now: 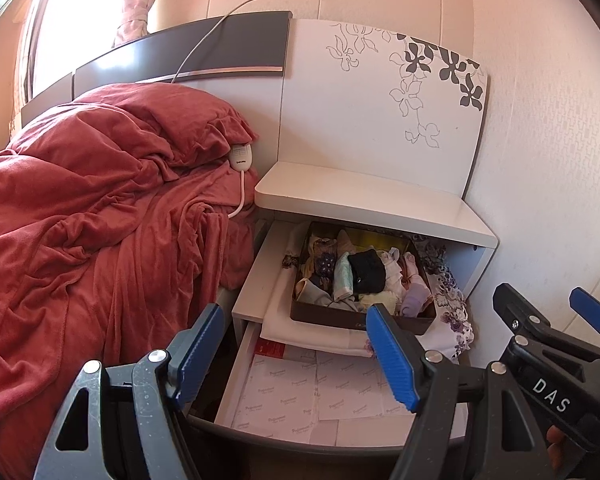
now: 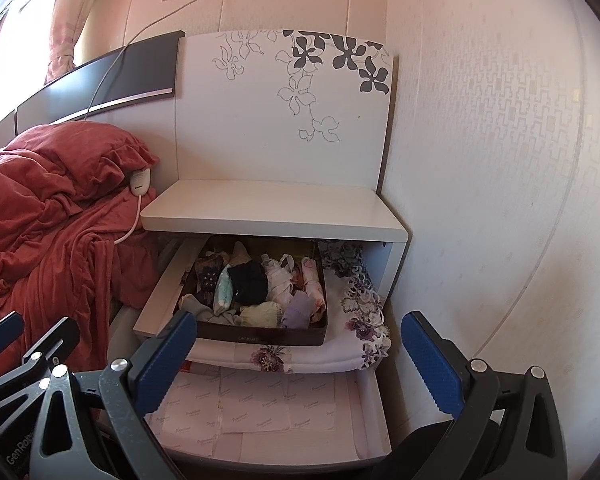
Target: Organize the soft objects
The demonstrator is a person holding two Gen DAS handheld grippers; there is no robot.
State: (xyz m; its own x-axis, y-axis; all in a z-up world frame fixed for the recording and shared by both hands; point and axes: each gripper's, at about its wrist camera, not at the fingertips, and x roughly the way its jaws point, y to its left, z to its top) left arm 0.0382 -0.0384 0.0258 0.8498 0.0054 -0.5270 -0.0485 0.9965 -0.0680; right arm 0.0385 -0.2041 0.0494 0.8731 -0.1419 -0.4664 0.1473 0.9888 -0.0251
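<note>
1. Drawers: both nightstand drawers stand pulled out. The upper drawer (image 2: 156,300) carries a dark box (image 2: 260,336) sitting on a folded floral cloth (image 2: 356,320); the lower drawer (image 2: 260,412) shows only flat pale packets (image 2: 252,404) lining its bottom.

2. Soft things: the box is packed with small rolled and bunched garments, among them a black piece (image 2: 249,280), a pale yellow one (image 2: 260,312) and a lilac one (image 2: 298,308). Some sit in tidy rolls; others near the front look loose and tumbled.

3. Left gripper (image 1: 296,354): spread wide, nothing between its blue pads, hanging in front of the drawers and short of the box (image 1: 360,320).

4. Right gripper (image 2: 300,364): also spread wide and empty, held low in front of the lower drawer, clear of the cloth.

5. Progress, as a judgement: access is done, since the drawers are open and the box is in reach. The sorting itself looks barely begun or not begun: no garment is lifted, and nothing lies set aside on the nightstand top (image 2: 272,208).

6. Left to do, likely: straighten the loose pieces in the box, perhaps square up the floral cloth hanging over the drawer's right edge, then shut both drawers.

7. Bed: the red blanket (image 1: 100,200) lies rumpled beside the nightstand; whether it counts as part of the task cannot be told.
</note>
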